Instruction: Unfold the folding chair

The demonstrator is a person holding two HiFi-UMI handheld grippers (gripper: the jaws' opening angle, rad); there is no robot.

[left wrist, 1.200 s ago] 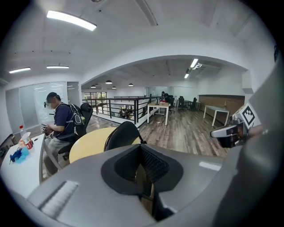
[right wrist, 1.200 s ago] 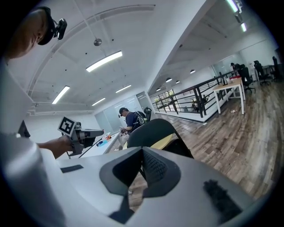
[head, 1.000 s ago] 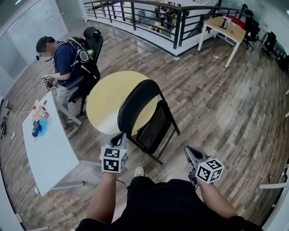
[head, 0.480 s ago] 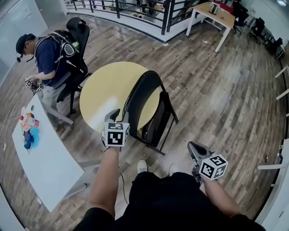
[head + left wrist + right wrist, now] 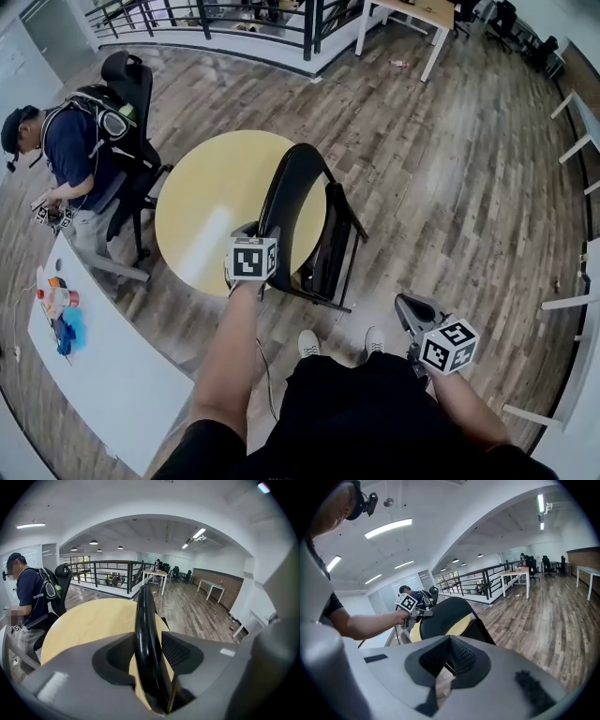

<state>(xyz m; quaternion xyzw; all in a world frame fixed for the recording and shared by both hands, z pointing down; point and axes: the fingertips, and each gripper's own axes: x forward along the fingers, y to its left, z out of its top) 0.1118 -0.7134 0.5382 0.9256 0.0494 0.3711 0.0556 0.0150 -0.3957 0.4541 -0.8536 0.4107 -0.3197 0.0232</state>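
Note:
The black folding chair (image 5: pixel 314 220) stands folded on the wood floor, leaning against the round yellow table (image 5: pixel 211 202). My left gripper (image 5: pixel 251 231) is at the left edge of the backrest. In the left gripper view, the backrest's edge (image 5: pixel 146 620) runs between the jaws of the left gripper (image 5: pixel 147 634). They have just been opening, and the right pad stands off the edge. My right gripper (image 5: pixel 403 305) hangs shut and empty by my right leg, away from the chair. In the right gripper view, the closed jaws of the right gripper (image 5: pixel 450 639) point toward the chair (image 5: pixel 445 611) and the left gripper (image 5: pixel 417 613).
A person (image 5: pixel 66 150) sits on an office chair (image 5: pixel 127 94) at the left, beside a long white table (image 5: pixel 103 356) with small items. A black railing (image 5: pixel 234 23) and a white desk (image 5: pixel 412 11) lie far ahead. My shoes (image 5: pixel 309 342) stand just behind the chair.
My left gripper moved forward from near my body to the backrest's edge, and its jaws opened around it. The right gripper shifted slightly and stayed shut.

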